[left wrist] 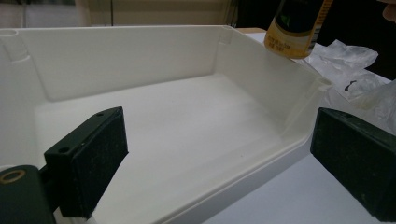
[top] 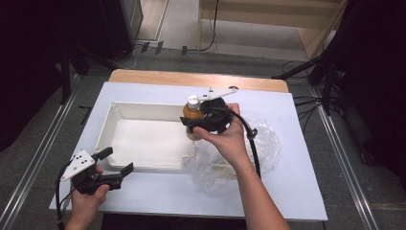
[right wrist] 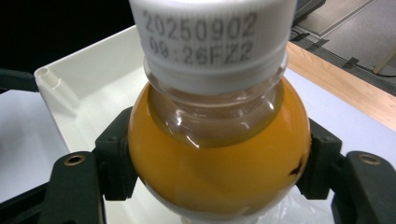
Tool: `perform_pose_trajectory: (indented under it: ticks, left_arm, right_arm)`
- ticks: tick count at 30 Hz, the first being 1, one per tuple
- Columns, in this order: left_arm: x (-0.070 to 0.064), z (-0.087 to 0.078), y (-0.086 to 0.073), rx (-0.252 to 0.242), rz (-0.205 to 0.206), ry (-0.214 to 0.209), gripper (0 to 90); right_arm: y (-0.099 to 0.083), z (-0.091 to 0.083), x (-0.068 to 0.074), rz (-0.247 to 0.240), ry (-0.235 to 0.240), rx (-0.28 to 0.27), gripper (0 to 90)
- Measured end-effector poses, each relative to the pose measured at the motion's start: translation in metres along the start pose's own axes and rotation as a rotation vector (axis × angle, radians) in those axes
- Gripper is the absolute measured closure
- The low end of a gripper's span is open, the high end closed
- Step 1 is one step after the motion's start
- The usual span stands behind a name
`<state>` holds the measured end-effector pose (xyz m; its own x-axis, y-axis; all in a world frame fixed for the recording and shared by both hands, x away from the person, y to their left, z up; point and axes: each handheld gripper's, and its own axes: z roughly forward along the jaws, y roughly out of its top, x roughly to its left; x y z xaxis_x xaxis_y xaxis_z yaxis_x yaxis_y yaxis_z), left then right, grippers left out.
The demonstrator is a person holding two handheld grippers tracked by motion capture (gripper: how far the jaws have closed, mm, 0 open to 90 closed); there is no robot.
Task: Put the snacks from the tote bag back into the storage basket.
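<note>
A small bottle (top: pixel 192 114) of orange drink with a white cap (right wrist: pixel 212 35) is held upright above the right end of a white tray (top: pixel 143 109). My right gripper (top: pixel 195 123) is shut on the bottle's (right wrist: pixel 217 163) shoulder, its jaws pressing both sides. The bottle's lower labelled part (left wrist: pixel 295 25) hangs over the tray's right wall (left wrist: pixel 275 84) in the left gripper view. My left gripper (top: pixel 117 161) is open at the tray's near left corner, with nothing between its pads (left wrist: pixel 91 158).
A crumpled clear plastic bag (top: pixel 230 158) lies on the white tabletop (top: pixel 297 191) right of the tray, under the right forearm. The bag (left wrist: pixel 355 70) also lies beyond the tray's corner. Black stands and cables surround the table.
</note>
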<state>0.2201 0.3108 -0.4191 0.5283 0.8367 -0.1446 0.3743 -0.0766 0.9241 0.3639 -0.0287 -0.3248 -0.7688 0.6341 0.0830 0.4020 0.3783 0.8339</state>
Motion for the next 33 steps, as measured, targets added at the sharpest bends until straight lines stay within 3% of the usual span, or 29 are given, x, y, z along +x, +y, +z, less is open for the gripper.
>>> perform_pose_trajectory:
  ticks: [14,33]
  left_arm:
    - [0.000,0.002,-0.001,0.004,0.004,-0.009,4.3]
    - [0.001,-0.002,-0.001,-0.005,-0.003,-0.005,4.3]
  right_arm:
    - [0.009,0.017,0.011,-0.012,0.030,0.002,30.7]
    - [0.003,0.038,0.017,-0.021,0.048,0.025,30.6]
